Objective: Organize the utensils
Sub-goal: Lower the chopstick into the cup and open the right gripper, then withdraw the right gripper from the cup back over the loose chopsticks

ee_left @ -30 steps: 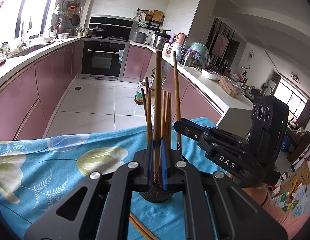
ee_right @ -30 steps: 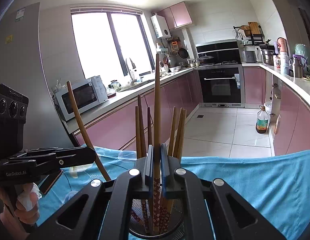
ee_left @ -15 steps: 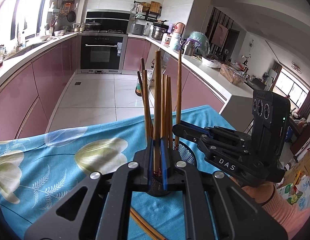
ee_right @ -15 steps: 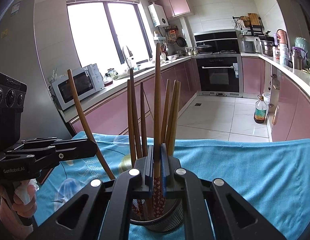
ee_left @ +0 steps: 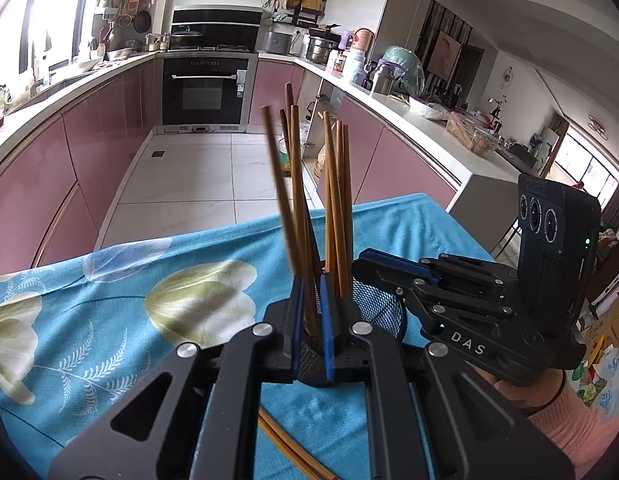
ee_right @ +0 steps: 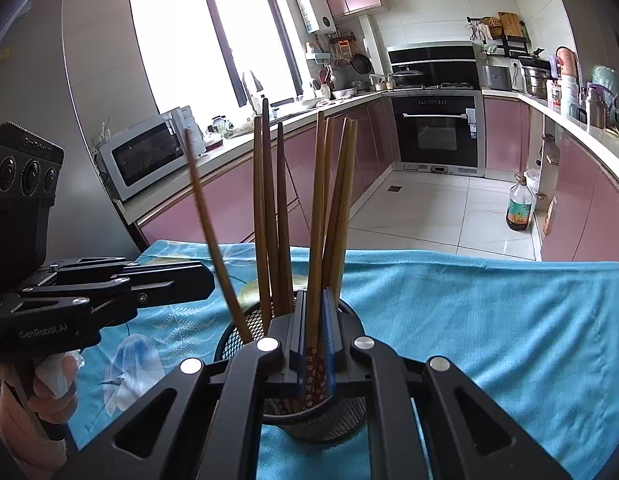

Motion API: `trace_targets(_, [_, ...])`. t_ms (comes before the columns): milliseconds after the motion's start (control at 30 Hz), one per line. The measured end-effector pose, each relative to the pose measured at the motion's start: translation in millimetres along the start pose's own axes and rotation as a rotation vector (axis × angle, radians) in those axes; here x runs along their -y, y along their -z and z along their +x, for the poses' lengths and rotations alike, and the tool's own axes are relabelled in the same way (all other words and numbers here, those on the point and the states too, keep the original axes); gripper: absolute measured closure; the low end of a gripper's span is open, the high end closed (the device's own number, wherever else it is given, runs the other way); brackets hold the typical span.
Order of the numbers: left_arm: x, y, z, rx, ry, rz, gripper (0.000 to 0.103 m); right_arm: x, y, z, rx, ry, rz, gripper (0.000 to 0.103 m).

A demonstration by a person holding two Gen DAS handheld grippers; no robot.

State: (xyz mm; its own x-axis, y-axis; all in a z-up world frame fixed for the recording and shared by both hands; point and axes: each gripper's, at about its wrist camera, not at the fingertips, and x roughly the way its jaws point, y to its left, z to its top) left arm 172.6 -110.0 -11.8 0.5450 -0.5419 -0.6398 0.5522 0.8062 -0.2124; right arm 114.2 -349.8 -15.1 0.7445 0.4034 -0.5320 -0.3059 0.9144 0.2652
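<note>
A black mesh holder (ee_right: pixel 325 420) stands on the blue flowered cloth (ee_right: pixel 489 320) with several wooden chopsticks (ee_right: pixel 269 216) upright in it. It also shows in the left wrist view (ee_left: pixel 379 312). My left gripper (ee_left: pixel 309 320) has opened slightly; a chopstick (ee_left: pixel 279 192) that was between its pads falls, blurred, into the holder. My right gripper (ee_right: pixel 313 340) has its pads slightly apart around a patterned-tip chopstick (ee_right: pixel 316 216) that stands in the holder. Each gripper sees the other across the holder, the right one in the left wrist view (ee_left: pixel 461 300) and the left one in the right wrist view (ee_right: pixel 109 292).
Two loose chopsticks (ee_left: pixel 289 446) lie on the cloth under my left gripper. Pink kitchen cabinets, an oven (ee_right: pixel 435 128) and a microwave (ee_right: pixel 145 156) stand beyond the table. An oil bottle (ee_right: pixel 519 204) stands on the tiled floor.
Both grippers have come down toward the holder and their pads have parted. The left one's chopstick has slipped free and drops tilted into the holder; the right one's chopstick has sunk into the holder.
</note>
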Motion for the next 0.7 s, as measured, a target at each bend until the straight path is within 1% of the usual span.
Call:
trace_targets(300, [-1.4, 1.2, 4.2, -0.003, 0.003, -0.007, 0.095, 3.5, 4.8, -7.9, 0.006, -0.006, 0.008, 0.094])
trace_targets(433, [-0.7, 3.4, 1.0, 0.015, -0.001, -0.007, 0.095, 1.8, 5.3, -11.7, 0.014, -0.007, 0.008, 0.088])
trace_targets(567, [-1.3, 10.8, -8.1, 0.040, -0.017, -0.006, 0.083, -1.2, 5.9, -16.5, 0.027, -0.013, 0.005, 0.082])
trace_targets(700, [-3.7, 19.9, -20.9, 0.070, -0.046, -0.010, 0.076, -3.8, 7.9, -25.0, 0.041, -0.023, 0.001, 0.079])
